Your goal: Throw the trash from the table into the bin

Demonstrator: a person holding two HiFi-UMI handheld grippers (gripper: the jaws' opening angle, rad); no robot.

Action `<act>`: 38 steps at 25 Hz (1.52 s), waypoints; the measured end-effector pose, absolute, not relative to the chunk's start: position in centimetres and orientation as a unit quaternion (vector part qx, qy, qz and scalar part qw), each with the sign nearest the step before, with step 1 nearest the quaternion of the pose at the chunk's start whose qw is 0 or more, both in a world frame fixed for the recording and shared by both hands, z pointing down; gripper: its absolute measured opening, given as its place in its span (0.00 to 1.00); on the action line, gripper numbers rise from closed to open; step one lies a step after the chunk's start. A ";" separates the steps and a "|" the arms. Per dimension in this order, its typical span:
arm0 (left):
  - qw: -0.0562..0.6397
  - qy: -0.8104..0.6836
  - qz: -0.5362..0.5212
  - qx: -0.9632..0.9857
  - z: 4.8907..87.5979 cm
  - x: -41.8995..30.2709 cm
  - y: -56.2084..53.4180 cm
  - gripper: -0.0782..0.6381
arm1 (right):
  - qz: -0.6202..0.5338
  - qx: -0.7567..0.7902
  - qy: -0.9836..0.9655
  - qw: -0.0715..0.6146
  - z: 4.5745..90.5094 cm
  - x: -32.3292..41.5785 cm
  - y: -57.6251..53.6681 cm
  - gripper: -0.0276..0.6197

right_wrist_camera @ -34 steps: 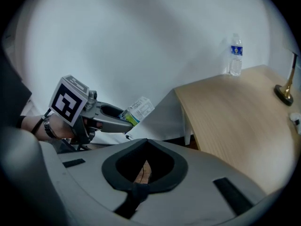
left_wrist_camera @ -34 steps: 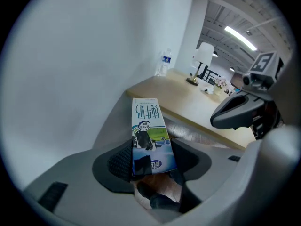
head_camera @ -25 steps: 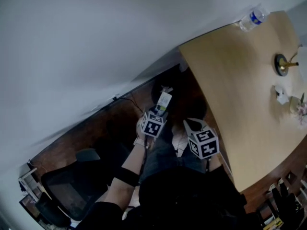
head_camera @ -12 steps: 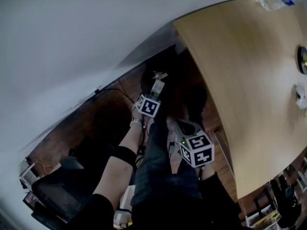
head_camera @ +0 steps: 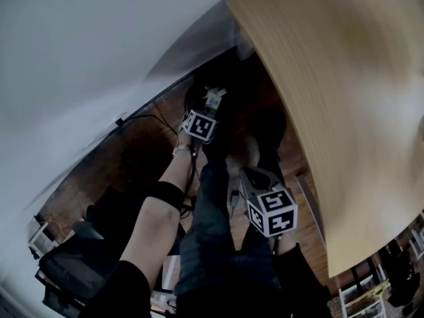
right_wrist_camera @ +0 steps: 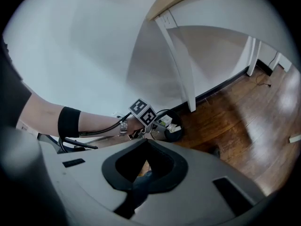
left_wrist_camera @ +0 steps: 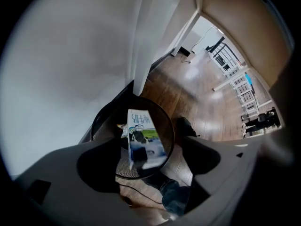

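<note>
Left gripper [left_wrist_camera: 150, 166] hangs over bin [left_wrist_camera: 173, 135], jaws just opened wide. Milk carton [left_wrist_camera: 142, 140] sits loose between them, above the mouth. Risk: carton is tilted, could clip the rim and land on the floor. Right gripper [right_wrist_camera: 143, 178] closed, empty, well apart. Table leg [right_wrist_camera: 181, 69], floor cable [head_camera: 147, 115] and person's leg [left_wrist_camera: 176, 199] crowd the bin.

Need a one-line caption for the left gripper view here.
Left gripper, jaws just opening wide, with a milk carton loose between them above the black mesh bin.
</note>
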State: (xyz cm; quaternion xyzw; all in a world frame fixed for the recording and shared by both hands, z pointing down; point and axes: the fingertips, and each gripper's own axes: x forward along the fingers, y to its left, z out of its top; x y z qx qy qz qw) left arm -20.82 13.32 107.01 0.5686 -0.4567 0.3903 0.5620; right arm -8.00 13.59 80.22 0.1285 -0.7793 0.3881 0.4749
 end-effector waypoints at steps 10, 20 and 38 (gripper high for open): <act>0.574 -0.459 0.346 0.584 106.8 -19.7 13.0 0.70 | 0.390 0.128 -0.782 0.470 80.3 -8.6 13.9 0.05; 0.528 -0.501 0.317 0.608 104.5 -20.8 11.9 0.11 | 0.386 0.125 -0.784 0.470 80.3 -9.4 14.4 0.05; 0.428 -0.567 0.272 0.649 77.4 -19.2 12.2 0.11 | 0.330 0.169 -0.828 0.421 68.0 -8.2 11.3 0.05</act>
